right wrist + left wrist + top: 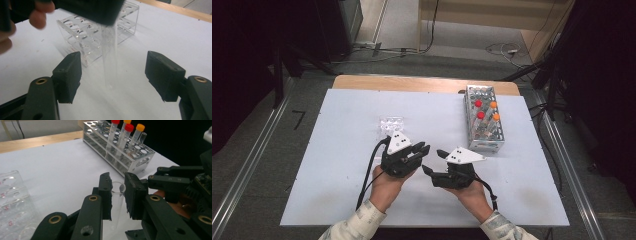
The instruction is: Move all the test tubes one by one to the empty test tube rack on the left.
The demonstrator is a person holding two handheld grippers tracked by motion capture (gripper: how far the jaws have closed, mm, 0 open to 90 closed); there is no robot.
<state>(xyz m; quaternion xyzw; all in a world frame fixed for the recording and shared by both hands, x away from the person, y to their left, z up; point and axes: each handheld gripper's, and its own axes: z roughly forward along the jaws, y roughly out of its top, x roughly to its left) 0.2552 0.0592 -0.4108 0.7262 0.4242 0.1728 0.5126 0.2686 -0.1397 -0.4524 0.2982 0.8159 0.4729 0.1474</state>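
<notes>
**Clear tube handed across, held by the left gripper alone**

In the left gripper view, the left gripper [117, 195] is seen clamped on a clear open-topped tube [117, 202], its pads pressed to the glass just below the rim at the centre of the frame. In the right gripper view, the right gripper [113, 75] is spread wide, its jaws standing clear to either side of the tube [110, 57], which hangs down from the upper middle of the frame without being touched by them.

The step is judged to be a handover followed by racking. The tube should be kept upright and the grip firm but not crushing; the right gripper is best drawn straight back so the glass is not knocked.

At the upper right of the high view, a metal rack [483, 122] is set, with two red-capped and two orange-capped tubes standing in its holes; most holes are unfilled. A clear plastic rack [391, 123] lies just above the left gripper [419, 148]; no tubes can be made out in it.
</notes>
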